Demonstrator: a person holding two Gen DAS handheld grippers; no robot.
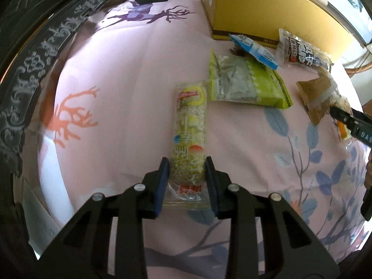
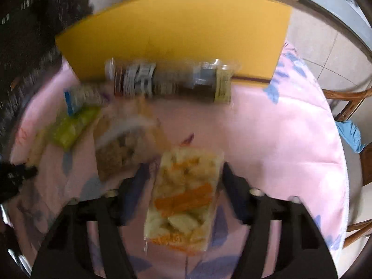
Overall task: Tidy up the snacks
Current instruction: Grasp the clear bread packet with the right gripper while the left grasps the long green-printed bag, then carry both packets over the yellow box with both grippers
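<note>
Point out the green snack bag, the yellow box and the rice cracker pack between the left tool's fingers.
green snack bag (image 1: 246, 82), left wrist view, clear middle panel.
yellow box (image 1: 251, 7), left wrist view, side wall.
rice cracker pack (image 1: 189, 130), left wrist view, mid-wrapper.

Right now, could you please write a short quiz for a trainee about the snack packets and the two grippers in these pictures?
1. True or false: the left gripper has its jaws on both sides of the long clear packet of puffed rice.
2. Which packet lies between the jaws of the right gripper?
A. the flat green packet
B. the clear packet with orange stripes
C. the small blue and white packet
3. Fill in: behind the snacks stands a ____ cardboard box.

Key: 1 true; 2 B; 3 yellow.
</note>
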